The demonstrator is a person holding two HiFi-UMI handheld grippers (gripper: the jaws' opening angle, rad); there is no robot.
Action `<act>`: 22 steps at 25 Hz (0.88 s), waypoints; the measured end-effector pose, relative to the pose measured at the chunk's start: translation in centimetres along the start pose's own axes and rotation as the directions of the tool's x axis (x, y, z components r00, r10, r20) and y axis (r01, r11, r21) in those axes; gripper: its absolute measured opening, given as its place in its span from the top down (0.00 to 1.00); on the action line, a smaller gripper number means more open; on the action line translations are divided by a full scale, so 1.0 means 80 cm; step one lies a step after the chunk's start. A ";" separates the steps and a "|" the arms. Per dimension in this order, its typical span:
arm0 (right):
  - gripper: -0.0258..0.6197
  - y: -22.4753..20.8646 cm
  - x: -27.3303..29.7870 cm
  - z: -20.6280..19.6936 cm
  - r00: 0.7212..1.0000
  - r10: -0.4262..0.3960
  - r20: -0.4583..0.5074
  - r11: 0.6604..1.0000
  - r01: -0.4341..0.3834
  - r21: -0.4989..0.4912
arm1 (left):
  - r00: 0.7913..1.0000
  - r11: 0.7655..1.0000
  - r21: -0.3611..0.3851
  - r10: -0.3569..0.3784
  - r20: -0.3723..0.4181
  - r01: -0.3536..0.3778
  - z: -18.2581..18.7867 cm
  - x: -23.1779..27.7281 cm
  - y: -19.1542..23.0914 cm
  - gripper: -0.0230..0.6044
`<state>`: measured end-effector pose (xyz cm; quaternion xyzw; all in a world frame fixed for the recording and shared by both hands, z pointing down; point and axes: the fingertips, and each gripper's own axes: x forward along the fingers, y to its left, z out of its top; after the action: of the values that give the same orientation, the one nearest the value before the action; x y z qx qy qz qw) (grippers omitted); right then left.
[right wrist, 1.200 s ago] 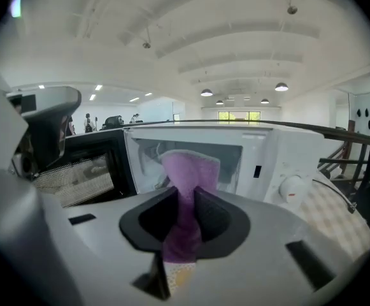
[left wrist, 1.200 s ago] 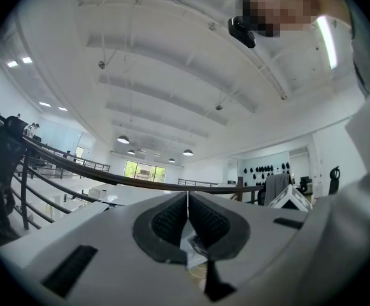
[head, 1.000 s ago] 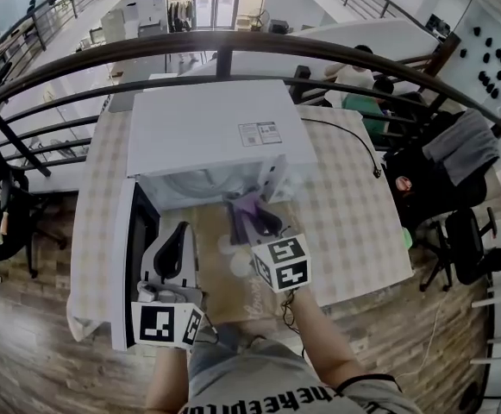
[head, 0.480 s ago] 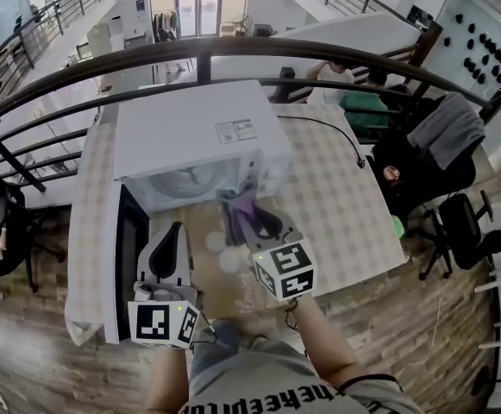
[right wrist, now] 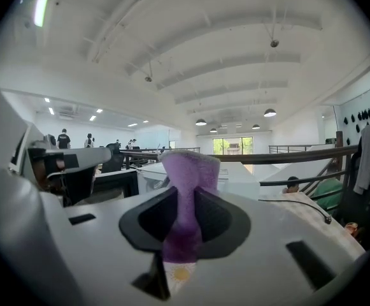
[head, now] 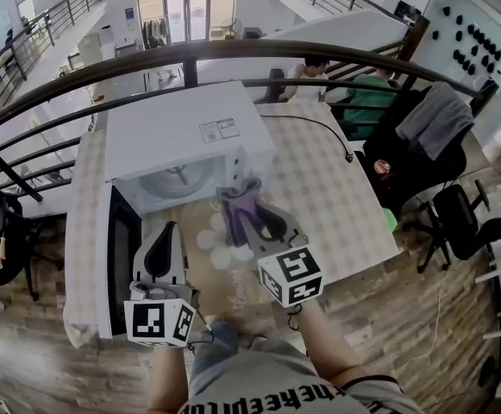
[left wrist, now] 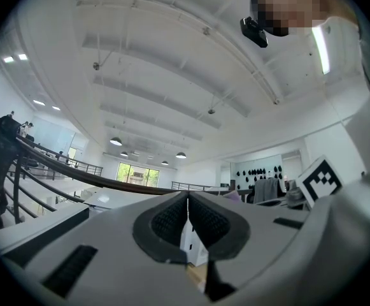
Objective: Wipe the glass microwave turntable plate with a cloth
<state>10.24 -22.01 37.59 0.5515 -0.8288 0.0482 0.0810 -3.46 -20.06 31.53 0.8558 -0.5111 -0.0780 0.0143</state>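
Note:
A white microwave point(head: 185, 136) stands on the table with its door point(head: 122, 248) swung open to the left. Inside the cavity the glass turntable plate point(head: 174, 182) shows dimly. My right gripper point(head: 247, 216) hovers just in front of the opening, shut on a purple cloth point(head: 236, 198) that sticks up between its jaws. The same cloth point(right wrist: 188, 183) fills the middle of the right gripper view. My left gripper point(head: 166, 231) hangs lower left by the door, its jaws shut with nothing between them; the left gripper point(left wrist: 186, 201) points across the room.
The table point(head: 319, 192) has a checked cloth, and a black cable point(head: 319, 132) lies on it to the right of the microwave. A dark railing point(head: 233, 52) curves behind the table. Chairs point(head: 435, 123) stand at the right, and people sit beyond the railing.
The head view has drifted, so the microwave sits further left in the picture. Both grippers keep nearly the same places before the opening, the cloth still held.

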 end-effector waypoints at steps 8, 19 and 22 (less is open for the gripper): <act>0.83 -0.004 -0.030 0.017 0.999 -0.007 0.050 1.000 0.007 0.002 | 1.000 1.000 0.009 0.002 0.005 -0.002 0.008 -0.007 -0.013 0.95; 0.83 -0.003 -0.071 0.046 0.991 -0.010 0.135 1.000 0.013 -0.018 | 1.000 0.999 0.030 0.012 0.007 -0.012 0.020 -0.020 -0.032 0.95; 0.83 -0.001 -0.083 0.052 0.988 -0.011 0.155 1.000 0.014 -0.018 | 1.000 0.999 0.037 0.010 0.010 -0.010 0.023 -0.025 -0.036 0.95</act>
<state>12.50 -16.76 32.28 0.5581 -0.8295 -0.0030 0.0220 -2.17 -16.82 29.64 0.8529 -0.5169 -0.0726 -0.0037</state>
